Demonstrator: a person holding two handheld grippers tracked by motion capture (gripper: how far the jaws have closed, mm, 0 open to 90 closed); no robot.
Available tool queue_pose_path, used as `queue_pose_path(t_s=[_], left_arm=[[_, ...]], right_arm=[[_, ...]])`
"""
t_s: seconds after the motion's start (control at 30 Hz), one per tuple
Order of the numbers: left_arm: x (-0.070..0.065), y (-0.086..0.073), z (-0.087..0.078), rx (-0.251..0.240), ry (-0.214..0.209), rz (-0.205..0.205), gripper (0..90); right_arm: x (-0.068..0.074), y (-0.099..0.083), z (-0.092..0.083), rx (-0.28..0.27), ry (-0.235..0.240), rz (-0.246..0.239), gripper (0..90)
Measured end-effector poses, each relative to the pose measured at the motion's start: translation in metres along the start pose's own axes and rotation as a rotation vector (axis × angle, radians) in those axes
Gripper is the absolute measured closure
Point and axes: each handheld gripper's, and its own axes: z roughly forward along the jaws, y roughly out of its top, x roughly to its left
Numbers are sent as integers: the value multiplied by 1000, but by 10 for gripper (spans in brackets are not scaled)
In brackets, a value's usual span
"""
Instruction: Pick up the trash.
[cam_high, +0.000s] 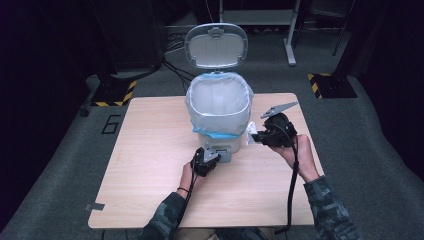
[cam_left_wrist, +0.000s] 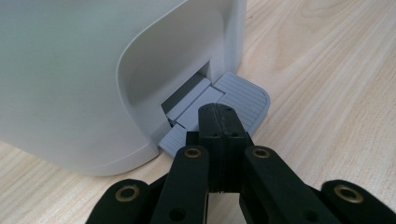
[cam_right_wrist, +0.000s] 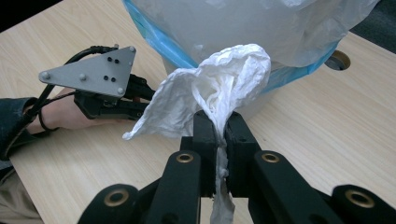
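White crumpled tissue (cam_right_wrist: 219, 79) sits clamped between the fingers of our right gripper (cam_right_wrist: 218, 122); its loose ends fan upward and to the left above the fingertips, and a strip hangs below them. In the high view, our right gripper (cam_high: 260, 134) is held above the worktop (cam_high: 150, 145) just beside the right flank of the pedal bin (cam_high: 220, 112), its body pointing left toward the bin. Our right hand (cam_high: 298, 150) grips it from behind with the forearm angled in from the lower right, and the cable trails down from it.

Our left gripper (cam_left_wrist: 219, 116) has its fingers pressed together with nothing between them. The fingertips rest on the grey ribbed pedal (cam_left_wrist: 243, 95) at the foot of the bin. Our left hand (cam_high: 189, 176) lies low on the worktop directly in front of the bin, forearm running in from the bottom edge.

The bin's lid (cam_high: 216, 45) stands upright and open. A translucent liner bag (cam_high: 218, 100) with a blue hem is folded over the rim.
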Motion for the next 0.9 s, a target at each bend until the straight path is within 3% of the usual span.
queue_pose_path(t_s=[0.23, 0.3, 0.5, 0.9], left_arm=[[0, 0, 0, 0, -1, -2, 900], [0, 0, 0, 1, 0, -1, 900], [0, 0, 0, 0, 1, 0, 900], [0, 0, 0, -2, 2, -3, 900]], right_arm=[[-1, 1, -1, -3, -3, 0, 853], [-2, 2, -3, -12, 16, 8, 852], [-4, 12, -18, -49, 6, 7, 852], [-6, 29, -32, -62, 1, -13, 853]])
